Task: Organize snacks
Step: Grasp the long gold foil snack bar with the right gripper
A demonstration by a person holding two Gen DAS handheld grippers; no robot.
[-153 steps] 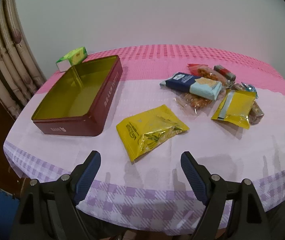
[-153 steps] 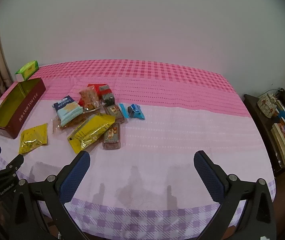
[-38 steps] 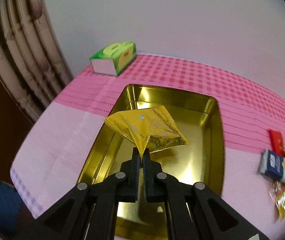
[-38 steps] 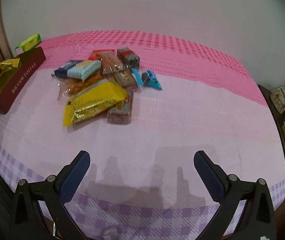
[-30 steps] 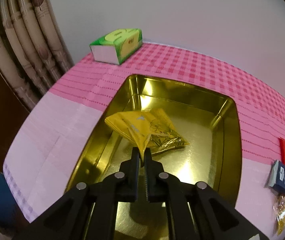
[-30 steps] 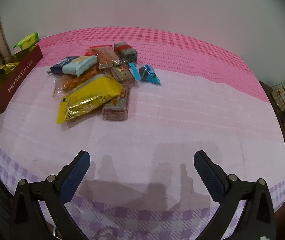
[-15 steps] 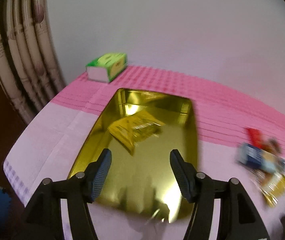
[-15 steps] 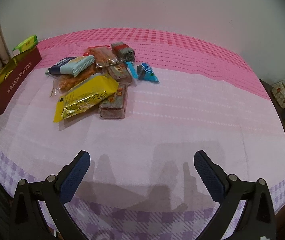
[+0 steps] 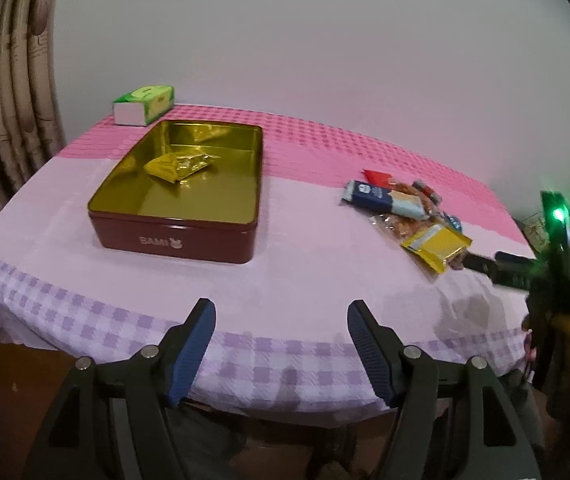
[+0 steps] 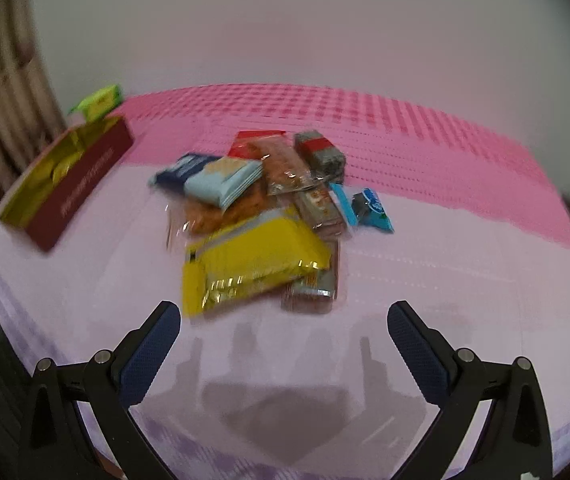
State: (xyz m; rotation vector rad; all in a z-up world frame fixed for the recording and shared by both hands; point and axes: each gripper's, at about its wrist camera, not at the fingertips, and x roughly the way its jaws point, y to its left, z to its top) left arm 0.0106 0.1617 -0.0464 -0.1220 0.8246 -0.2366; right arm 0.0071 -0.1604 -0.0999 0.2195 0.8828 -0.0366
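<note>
A dark red tin (image 9: 173,240) with a gold inside stands on the left of the table. One small yellow packet (image 9: 177,166) lies in it. My left gripper (image 9: 281,316) hangs back over the table's front edge, well short of the tin. Its jaws are opening, with nothing between them. A pile of snacks lies to the right, with a big yellow packet (image 10: 253,264) at its front and a blue cracker packet (image 10: 221,178) behind. My right gripper (image 10: 283,316) stands open just in front of that pile and holds nothing. The tin (image 10: 81,188) shows at the left of this blurred view.
A green tissue box (image 9: 145,104) sits behind the tin at the table's far left corner. Curtains hang at the left and a white wall stands behind. The pink and lilac tablecloth (image 9: 305,248) lies bare between tin and pile. A hand holding my right gripper (image 9: 485,262) shows at the right.
My left gripper let go of the small yellow packet, which now lies in the tin. It opened and drew back to the table's front edge. The right gripper moved closer to the pile.
</note>
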